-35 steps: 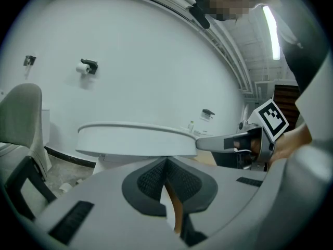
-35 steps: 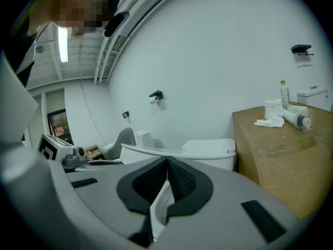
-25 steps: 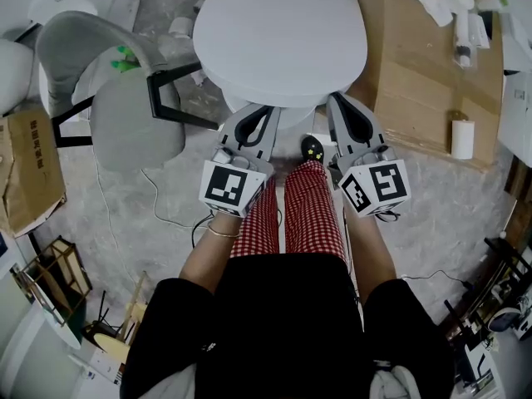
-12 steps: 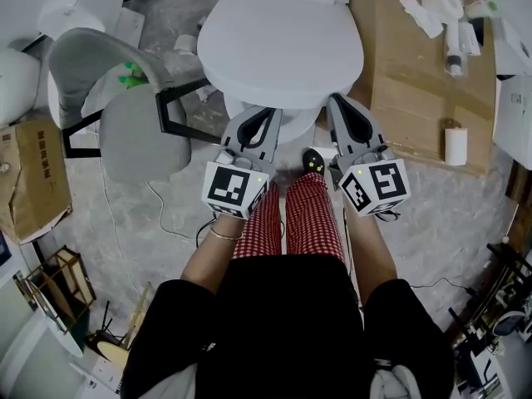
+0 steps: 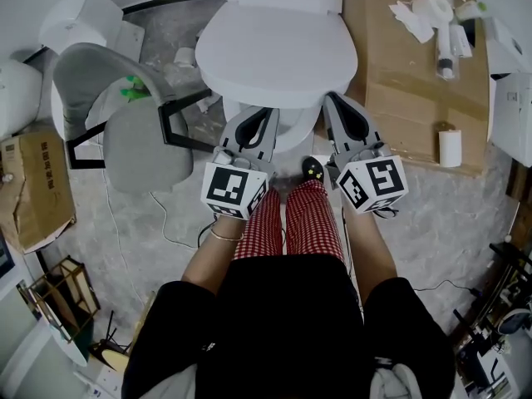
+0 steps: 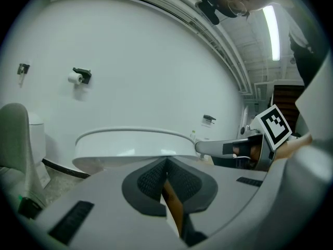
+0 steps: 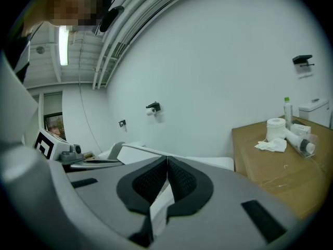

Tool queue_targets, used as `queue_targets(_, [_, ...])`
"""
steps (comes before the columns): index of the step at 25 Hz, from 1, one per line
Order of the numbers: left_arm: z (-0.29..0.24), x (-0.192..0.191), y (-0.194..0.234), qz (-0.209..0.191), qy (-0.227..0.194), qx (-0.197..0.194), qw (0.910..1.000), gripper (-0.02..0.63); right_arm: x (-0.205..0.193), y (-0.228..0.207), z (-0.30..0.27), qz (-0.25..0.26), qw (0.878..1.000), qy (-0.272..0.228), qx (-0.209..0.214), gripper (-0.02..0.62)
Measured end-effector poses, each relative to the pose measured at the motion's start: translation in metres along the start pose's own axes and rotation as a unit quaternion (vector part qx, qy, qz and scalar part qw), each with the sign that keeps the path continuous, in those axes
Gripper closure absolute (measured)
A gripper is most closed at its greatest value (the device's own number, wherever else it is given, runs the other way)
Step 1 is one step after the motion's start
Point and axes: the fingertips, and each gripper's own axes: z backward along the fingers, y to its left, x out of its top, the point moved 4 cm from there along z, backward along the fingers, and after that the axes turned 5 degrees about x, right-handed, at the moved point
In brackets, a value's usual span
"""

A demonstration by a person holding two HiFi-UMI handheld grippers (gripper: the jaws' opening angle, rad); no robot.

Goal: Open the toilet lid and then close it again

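Both my grippers wait at the front of a shut toilet lid (image 5: 278, 48).
The white lid lies flat down, straight ahead of me. My left gripper (image 5: 264, 115) and right gripper (image 5: 334, 102) point at its front edge, one on each side. Each has its jaws pressed together, with nothing between them. I cannot tell whether the tips touch it.

The white oval plastic toilet lid (image 5: 278, 50) is fully closed. It lies flat over the bowl.
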Motion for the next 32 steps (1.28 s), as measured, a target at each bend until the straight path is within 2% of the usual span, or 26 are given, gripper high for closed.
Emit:
queue_targets(6, [-0.004, 0.01, 0.002, -0.002, 0.002, 0.004, 1.0, 0.601, 0.009, -0.001, -0.004, 0.011, 1.0, 0.0, 0.001, 0.575])
queue_targets(11, [-0.007, 0.014, 0.004, 0.01, -0.003, -0.006, 0.9999, 0.603, 0.013, -0.002, -0.007, 0.013, 1.0, 0.0, -0.009, 0.575])
queue_targets(26, [-0.014, 0.026, 0.006, 0.004, 0.0, -0.022, 0.9997, 0.603, 0.021, -0.003, -0.007, 0.033, 0.999, 0.009, -0.033, 0.574])
queue_targets(32, [-0.013, 0.025, 0.005, 0.009, 0.004, -0.024, 0.9997, 0.603, -0.001, 0.008, 0.003, 0.001, 0.999, 0.018, -0.038, 0.574])
